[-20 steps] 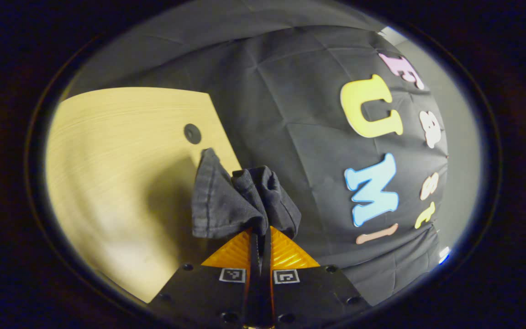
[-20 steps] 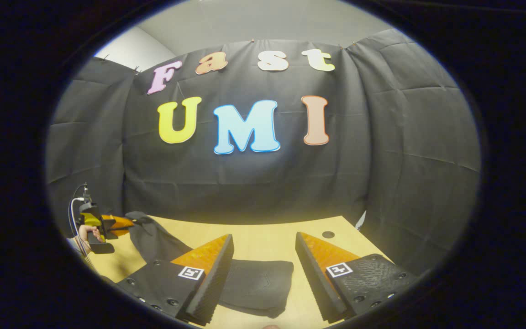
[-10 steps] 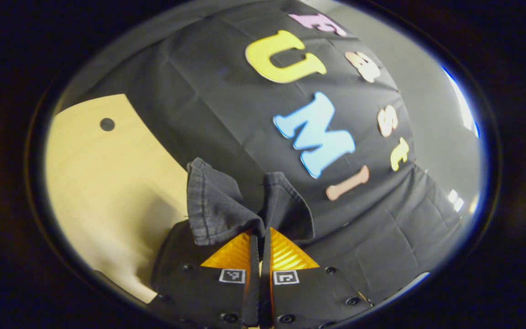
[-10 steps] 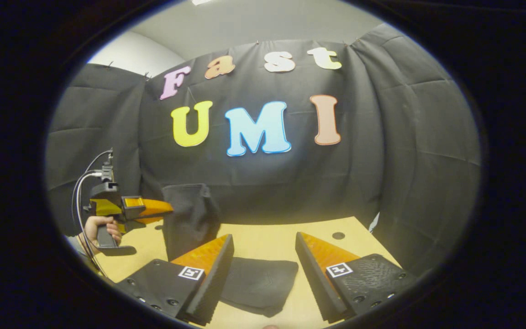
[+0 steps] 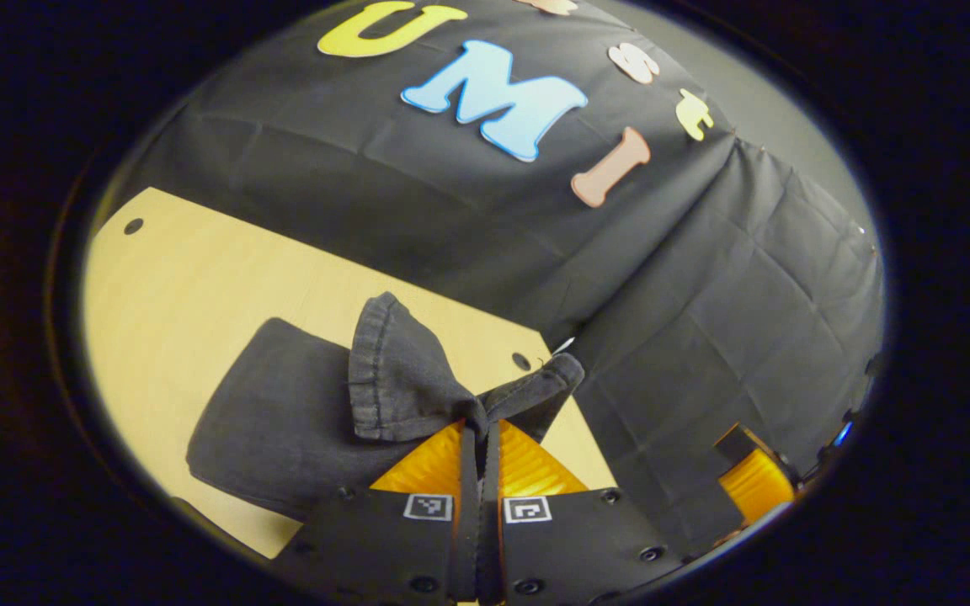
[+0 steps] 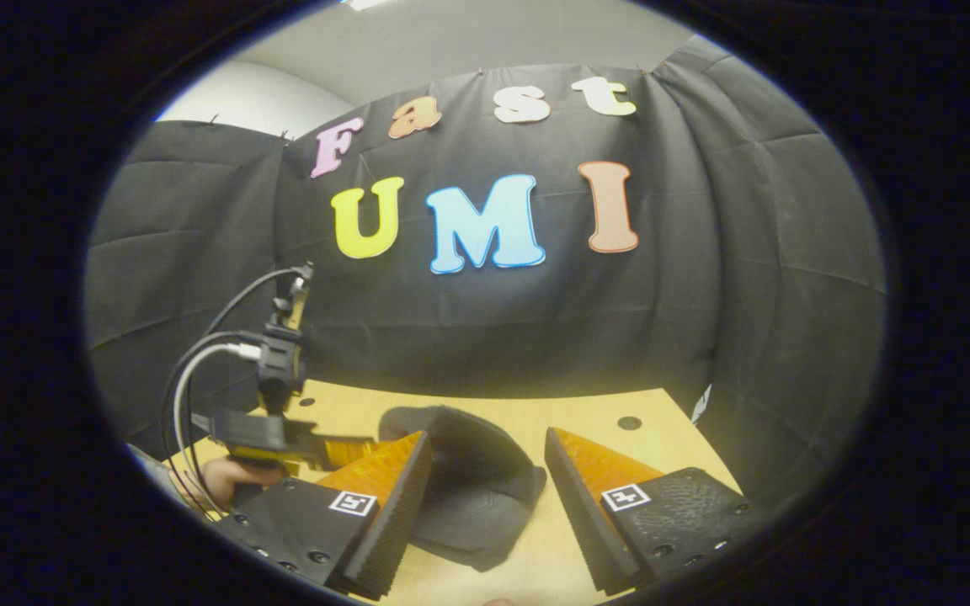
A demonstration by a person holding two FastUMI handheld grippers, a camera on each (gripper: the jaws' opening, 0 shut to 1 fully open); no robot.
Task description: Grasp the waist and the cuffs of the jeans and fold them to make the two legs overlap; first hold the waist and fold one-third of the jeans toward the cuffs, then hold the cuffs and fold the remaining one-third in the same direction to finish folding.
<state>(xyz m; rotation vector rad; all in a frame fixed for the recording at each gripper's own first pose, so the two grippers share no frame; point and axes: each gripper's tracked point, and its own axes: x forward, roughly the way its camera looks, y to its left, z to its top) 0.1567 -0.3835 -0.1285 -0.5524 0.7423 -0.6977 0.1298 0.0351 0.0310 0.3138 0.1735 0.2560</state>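
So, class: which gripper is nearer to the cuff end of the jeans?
Left. The left gripper has its jaws shut on the cuff end of the jeans, carrying it above the folded part. The right gripper is open, jaws apart either side of the folded jeans on the table.

Dark charcoal jeans point(image 5: 283, 421), folded bundle lying flat on light wood table point(image 5: 199, 278), stitched cuffs point(image 5: 392, 379) raised above bundle, bunched, fanned in 2 flaps, hem seam visible

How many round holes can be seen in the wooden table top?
2 in the left gripper view: one hole near the far left corner of the table, another beside the held jeans. The jeans may hide more.
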